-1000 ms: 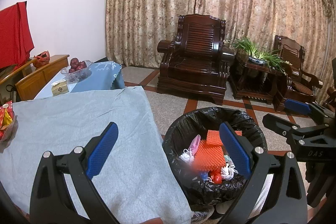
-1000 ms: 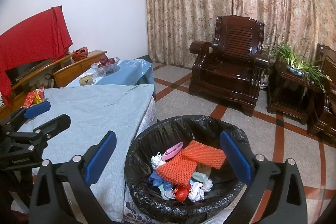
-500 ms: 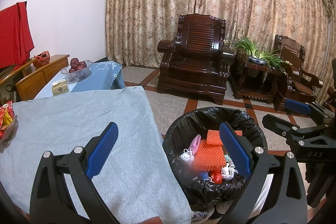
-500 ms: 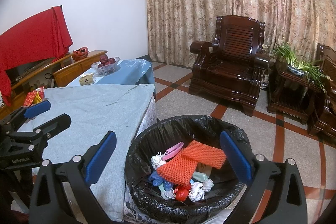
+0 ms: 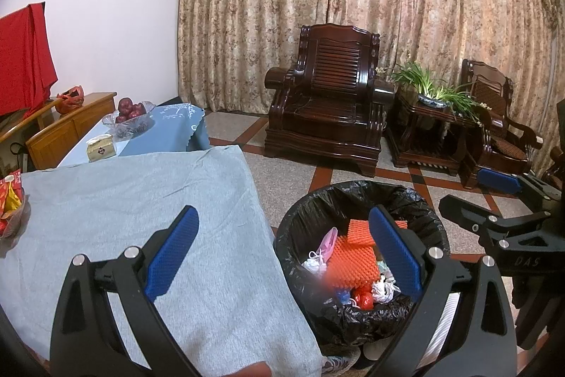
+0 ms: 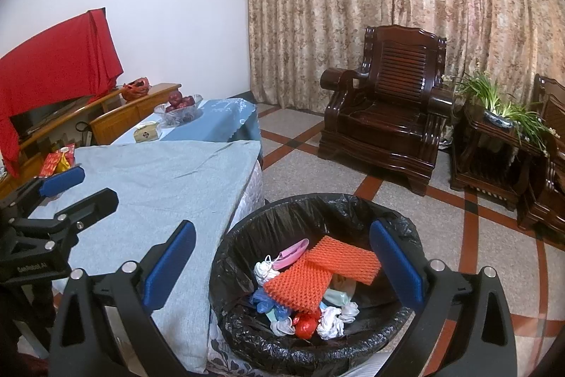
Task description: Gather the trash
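Bin (image 6: 247,257) upright beside grey-clothed tabletop (image 6: 169,179); orange mesh (image 6: 300,281) flat atop trash; left gripper (image 5: 282,253) and right gripper (image 6: 282,260) both spread, empty, above.

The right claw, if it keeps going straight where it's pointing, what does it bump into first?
Probably the trash bin: the open right claw points down toward the orange foam net on top of the trash. Depth is hard to judge.
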A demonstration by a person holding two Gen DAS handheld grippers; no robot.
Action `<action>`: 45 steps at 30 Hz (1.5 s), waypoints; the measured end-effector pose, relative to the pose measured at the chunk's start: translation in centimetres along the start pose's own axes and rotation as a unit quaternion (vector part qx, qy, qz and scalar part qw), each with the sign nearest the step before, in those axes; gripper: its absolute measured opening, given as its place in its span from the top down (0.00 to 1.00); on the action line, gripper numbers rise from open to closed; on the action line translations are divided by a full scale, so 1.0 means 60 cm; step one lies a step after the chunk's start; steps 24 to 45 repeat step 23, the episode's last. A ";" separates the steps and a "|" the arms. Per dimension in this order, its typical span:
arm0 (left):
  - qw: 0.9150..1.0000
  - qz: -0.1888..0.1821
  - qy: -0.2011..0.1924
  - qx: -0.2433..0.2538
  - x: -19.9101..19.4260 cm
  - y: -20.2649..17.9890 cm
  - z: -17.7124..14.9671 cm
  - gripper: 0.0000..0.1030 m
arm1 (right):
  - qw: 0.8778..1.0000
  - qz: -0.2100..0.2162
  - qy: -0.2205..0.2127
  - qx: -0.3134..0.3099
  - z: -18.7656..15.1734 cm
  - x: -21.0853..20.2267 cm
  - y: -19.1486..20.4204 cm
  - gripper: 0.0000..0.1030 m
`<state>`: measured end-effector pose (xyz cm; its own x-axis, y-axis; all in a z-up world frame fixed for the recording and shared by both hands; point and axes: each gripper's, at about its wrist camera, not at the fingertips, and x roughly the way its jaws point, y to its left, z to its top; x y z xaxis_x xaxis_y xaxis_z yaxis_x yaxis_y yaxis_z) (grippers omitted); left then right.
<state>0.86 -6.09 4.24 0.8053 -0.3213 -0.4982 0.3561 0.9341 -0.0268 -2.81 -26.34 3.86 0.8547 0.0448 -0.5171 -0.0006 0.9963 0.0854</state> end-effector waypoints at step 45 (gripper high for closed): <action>1.000 0.003 0.009 -0.002 0.006 0.003 -0.017 0.08 | 1.000 0.001 0.006 0.000 -0.007 0.006 -0.001 0.06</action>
